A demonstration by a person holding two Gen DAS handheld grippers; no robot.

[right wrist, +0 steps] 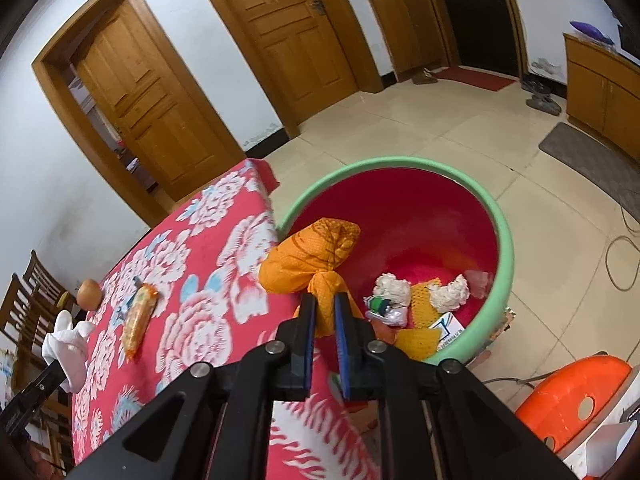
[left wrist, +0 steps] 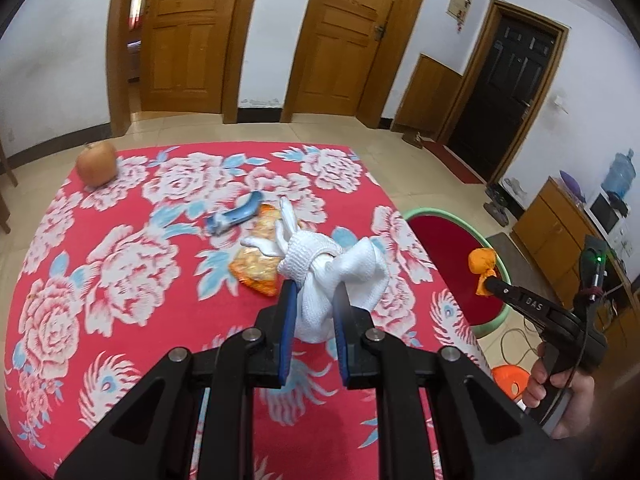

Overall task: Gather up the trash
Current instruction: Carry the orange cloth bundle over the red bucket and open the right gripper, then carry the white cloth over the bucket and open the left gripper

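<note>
While your left tongs [left wrist: 314,300] clamp a knotted white cloth [left wrist: 336,276] above the bench [left wrist: 120,240], your right tongs [right wrist: 325,308] grip an orange cloth [right wrist: 308,256] over the green-rimmed bin [right wrist: 502,232].

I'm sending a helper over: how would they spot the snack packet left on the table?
Find the table with the red flowered cloth. Near its middle lies a flat orange snack packet, beside a blue wrapper. It alone is orange and crinkly; the apple sits at the far corner.
</note>
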